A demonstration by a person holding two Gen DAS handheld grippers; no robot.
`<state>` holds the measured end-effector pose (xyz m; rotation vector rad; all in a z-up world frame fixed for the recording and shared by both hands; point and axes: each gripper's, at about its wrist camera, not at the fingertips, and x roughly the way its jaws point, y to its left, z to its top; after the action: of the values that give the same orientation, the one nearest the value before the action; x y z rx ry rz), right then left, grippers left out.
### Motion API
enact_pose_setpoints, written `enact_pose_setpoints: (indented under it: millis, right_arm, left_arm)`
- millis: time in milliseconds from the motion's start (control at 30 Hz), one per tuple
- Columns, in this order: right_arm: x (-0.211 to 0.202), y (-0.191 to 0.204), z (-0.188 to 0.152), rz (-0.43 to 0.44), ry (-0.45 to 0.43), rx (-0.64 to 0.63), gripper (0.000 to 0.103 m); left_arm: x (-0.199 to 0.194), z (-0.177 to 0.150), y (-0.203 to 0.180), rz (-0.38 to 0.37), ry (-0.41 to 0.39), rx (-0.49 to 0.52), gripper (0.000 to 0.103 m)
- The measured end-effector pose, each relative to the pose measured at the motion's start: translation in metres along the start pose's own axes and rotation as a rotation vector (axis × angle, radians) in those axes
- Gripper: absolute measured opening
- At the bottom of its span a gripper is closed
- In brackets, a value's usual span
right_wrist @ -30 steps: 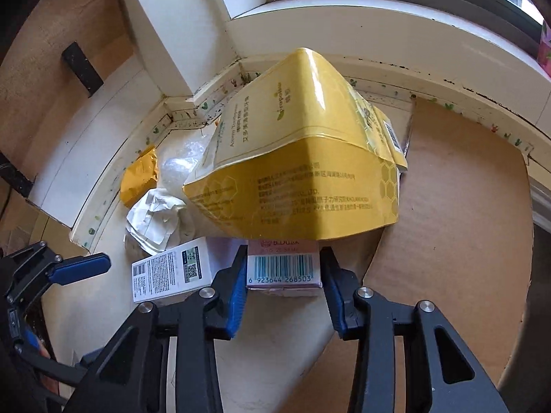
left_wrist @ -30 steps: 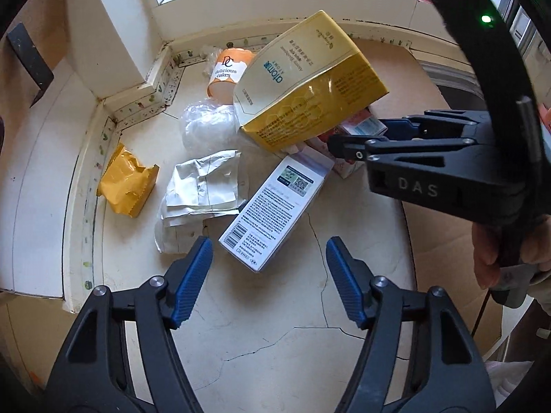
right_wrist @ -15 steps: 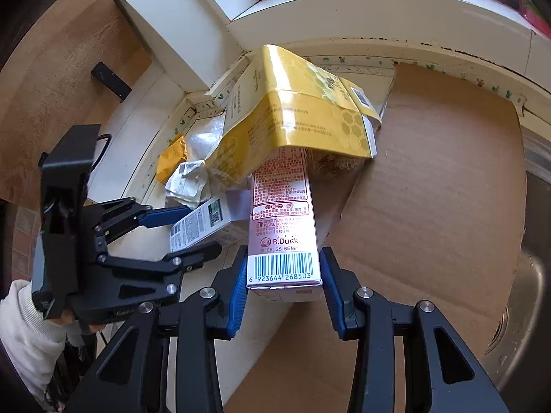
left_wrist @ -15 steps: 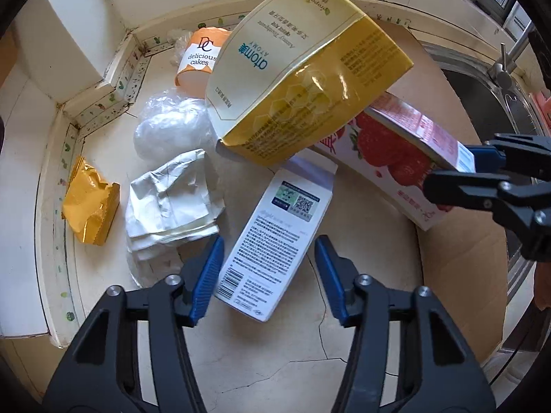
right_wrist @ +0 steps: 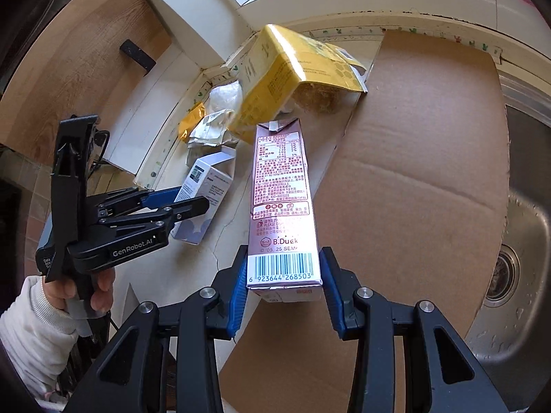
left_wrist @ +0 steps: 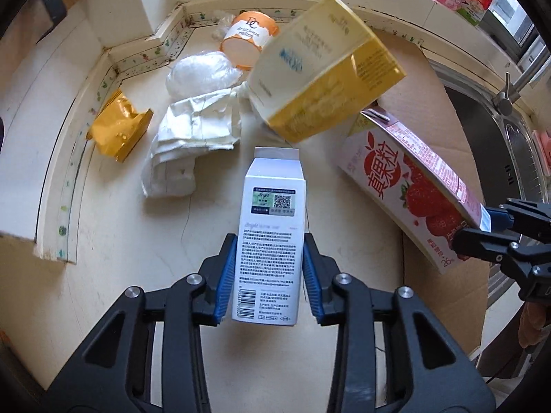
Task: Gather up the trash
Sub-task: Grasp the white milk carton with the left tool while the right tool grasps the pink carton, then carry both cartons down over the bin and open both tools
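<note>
the left gripper (left_wrist: 268, 272) has its blue ribbed pads on both long sides of a white printed carton (left_wrist: 270, 241), a tall gable-topped paperboard box with a qr label, and its jaws are closing on it, narrow. the right gripper (right_wrist: 284, 287) is clamped on the barcode end of a pink strawberry carton (right_wrist: 282, 199), glossy and rectangular, which juts out over a sheet of brown corrugated cardboard (right_wrist: 413, 172). in the left wrist view, the rest of the trash lies on the cream, cracked countertop (left_wrist: 137, 241): at 12 o'clock a big yellow-and-white box (left_wrist: 323, 79), blurred, hangs tilted above the white carton's top; at 11 o'clock sit a crumpled white paper wrapper (left_wrist: 193, 137), a clear plastic bag (left_wrist: 203, 75) and an orange paper cake cup (left_wrist: 248, 39) on its side; at 10 o'clock is a shiny gold foil wrapper (left_wrist: 118, 130). a steel sink (right_wrist: 509, 258) lies at 3 o'clock in the right view.
</note>
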<state>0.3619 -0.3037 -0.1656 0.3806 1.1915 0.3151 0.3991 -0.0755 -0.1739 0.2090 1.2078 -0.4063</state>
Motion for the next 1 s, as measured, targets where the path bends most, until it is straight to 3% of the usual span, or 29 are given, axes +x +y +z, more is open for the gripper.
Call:
enact_pose_setpoints:
  millis: [233, 600, 1000]
  right_arm:
    - [-0.025, 0.027, -0.057, -0.038, -0.035, 0.004, 0.039]
    - [-0.064, 0.107, -0.182, -0.062, -0.104, 0.015, 0.039]
    - [-0.076, 0.144, -0.334, -0.087, -0.087, -0.016, 0.039]
  left_arm:
    - [-0.046, -0.063, 0.008, -0.027, -0.038, -0.033, 0.033]
    - [-0.116, -0.194, -0.003, -0.066, -0.109, -0.004, 0.033]
    - [-0.117, -0.32, -0.001, -0.12, -0.027, -0.01, 0.033]
